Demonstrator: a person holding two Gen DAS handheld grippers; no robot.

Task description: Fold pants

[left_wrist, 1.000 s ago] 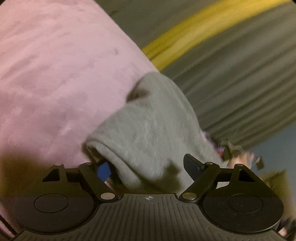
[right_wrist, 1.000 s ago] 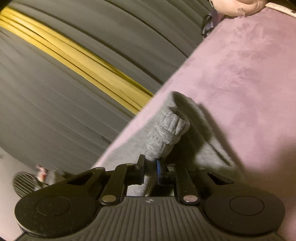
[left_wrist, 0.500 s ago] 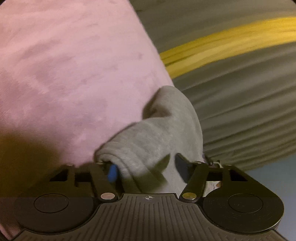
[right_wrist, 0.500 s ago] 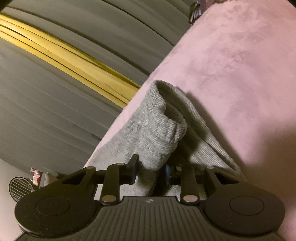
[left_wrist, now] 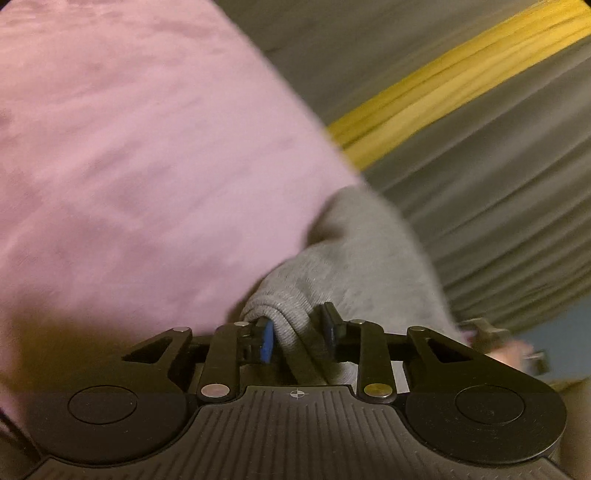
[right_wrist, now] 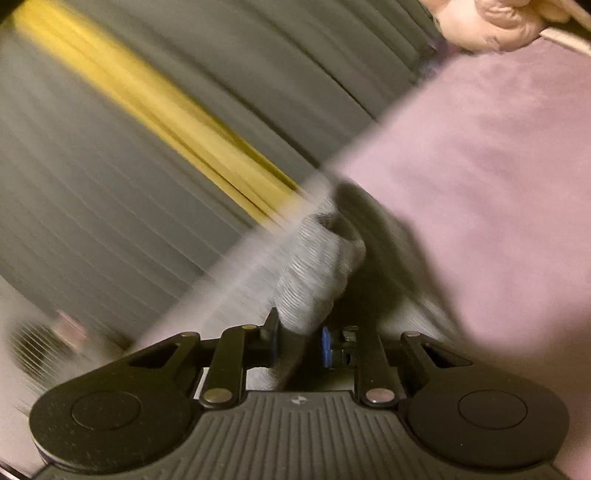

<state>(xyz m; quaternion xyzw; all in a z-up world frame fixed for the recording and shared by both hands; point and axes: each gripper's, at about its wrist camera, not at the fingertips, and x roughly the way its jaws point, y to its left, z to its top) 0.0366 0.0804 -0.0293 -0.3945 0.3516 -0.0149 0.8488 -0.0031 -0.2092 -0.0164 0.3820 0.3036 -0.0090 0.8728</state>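
Observation:
The grey knit pants (left_wrist: 354, 258) lie along the edge of a pink suede-like surface (left_wrist: 147, 166). My left gripper (left_wrist: 299, 334) is shut on a rolled edge of the grey pants, the fabric bunched between its blue-padded fingers. In the right wrist view my right gripper (right_wrist: 299, 341) is shut on a ribbed cuff of the pants (right_wrist: 314, 273), which sticks up from the jaws. The rest of the pants trails down behind the grippers, partly blurred and hidden.
Grey pleated curtains with a yellow stripe (left_wrist: 454, 81) hang beyond the pink surface's edge, also in the right wrist view (right_wrist: 177, 110). A pale pink bundle (right_wrist: 491, 22) sits at the far corner. A round vent-like object (right_wrist: 33, 343) shows low on the left.
My left gripper's fingers have closed from wide open onto the grey fabric. My right gripper keeps its hold on the cuff while both views swing and blur.

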